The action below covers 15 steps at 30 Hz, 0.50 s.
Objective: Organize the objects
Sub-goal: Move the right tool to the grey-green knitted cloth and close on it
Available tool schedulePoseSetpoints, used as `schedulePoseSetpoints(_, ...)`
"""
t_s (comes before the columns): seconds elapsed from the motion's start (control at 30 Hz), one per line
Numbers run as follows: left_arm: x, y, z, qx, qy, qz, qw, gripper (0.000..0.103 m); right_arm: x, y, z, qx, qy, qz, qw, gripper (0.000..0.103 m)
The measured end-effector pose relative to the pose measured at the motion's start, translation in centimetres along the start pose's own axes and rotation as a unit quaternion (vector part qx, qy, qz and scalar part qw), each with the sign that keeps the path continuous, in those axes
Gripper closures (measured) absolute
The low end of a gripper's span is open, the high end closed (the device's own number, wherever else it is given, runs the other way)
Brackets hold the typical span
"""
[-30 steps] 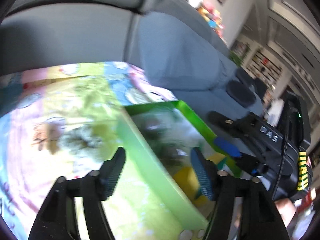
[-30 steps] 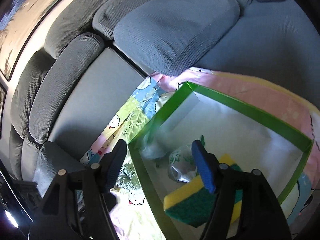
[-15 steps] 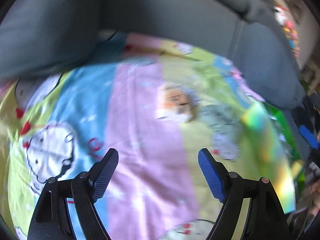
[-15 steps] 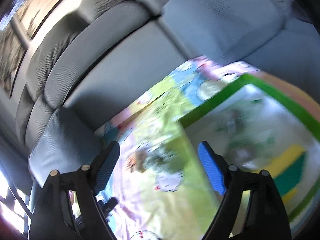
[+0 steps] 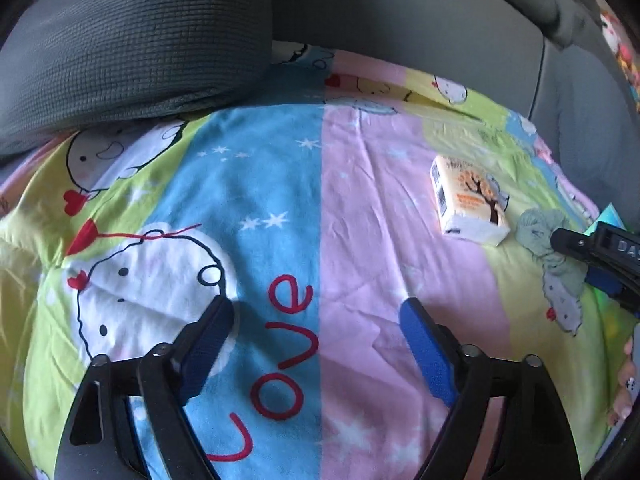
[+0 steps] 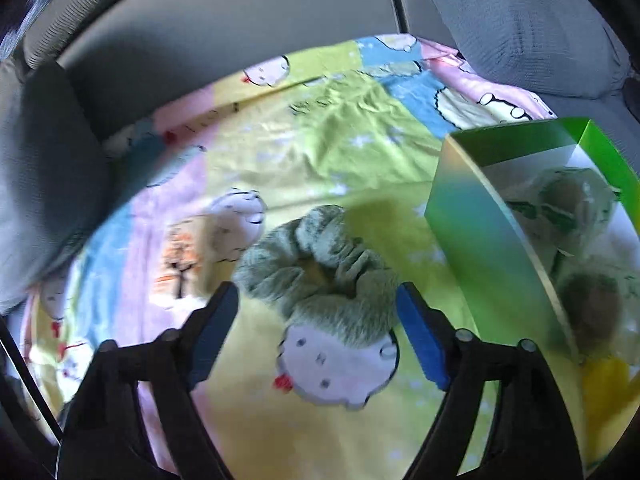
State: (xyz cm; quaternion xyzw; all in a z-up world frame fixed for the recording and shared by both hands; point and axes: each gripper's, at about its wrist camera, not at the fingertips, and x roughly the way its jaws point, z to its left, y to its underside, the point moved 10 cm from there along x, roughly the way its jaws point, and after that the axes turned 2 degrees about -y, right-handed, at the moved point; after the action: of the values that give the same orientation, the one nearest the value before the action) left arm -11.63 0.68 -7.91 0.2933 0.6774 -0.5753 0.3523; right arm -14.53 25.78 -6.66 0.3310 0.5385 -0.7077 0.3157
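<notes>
A sage-green scrunchie (image 6: pixel 316 264) lies on the cartoon-print blanket (image 6: pixel 320 136), just ahead of and between my right gripper's fingertips. My right gripper (image 6: pixel 318 308) is closing, its blue pads clear of the scrunchie on both sides. A tissue pack with a tree print (image 5: pixel 468 200) lies close to the scrunchie (image 5: pixel 544 240), blurred in the right wrist view. My left gripper (image 5: pixel 316 320) hovers over the blanket's blue and pink stripes (image 5: pixel 280 184), jaws opening, nothing between them. The right gripper (image 5: pixel 600 256) shows at the left wrist view's right edge, over the scrunchie.
A green box (image 6: pixel 472 240) stands right of the scrunchie, with wrapped items (image 6: pixel 568 200) and a yellow sponge (image 6: pixel 608 384) inside. Grey sofa cushions (image 5: pixel 140 40) ring the blanket. A person's hand (image 5: pixel 626 380) is at the left wrist view's right edge.
Both views swung away from the green box to the blanket. The left gripper opened wider. The right gripper came down over the scrunchie.
</notes>
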Motion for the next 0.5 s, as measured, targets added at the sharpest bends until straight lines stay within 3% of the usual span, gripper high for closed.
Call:
schedulePoseSetpoints(0.07,0.6,0.1,-0.5,0.024,-0.018,0.009,0.9995,0.001,1.4,0.5,-0.5,-0.004,0.011,0.013,1.0,0.044)
schedulePoseSetpoints(0.13,0.8,0.2,-0.6,0.032,-0.029,0.01,0.999,0.001,1.4,0.3,-0.7,-0.019,0.026,-0.007,0.999,0.056)
schedulePoseSetpoints(0.27,0.8,0.1,-0.2,0.021,-0.015,0.011,0.9996,0.001,1.0,0.6,-1.3,-0.007,0.025,-0.007,1.0,0.074)
schedulePoseSetpoints(0.33,0.8,0.1,-0.3,0.026,-0.022,0.012,0.9993,0.001,0.8,0.8,-1.7,0.009,0.004,-0.002,1.0,0.081)
schedulePoseSetpoints(0.5,0.7,0.2,-0.4,0.025,-0.021,0.012,0.9994,0.001,-0.9,2.7,-1.9,0.055,-0.086,0.027,0.994,0.085)
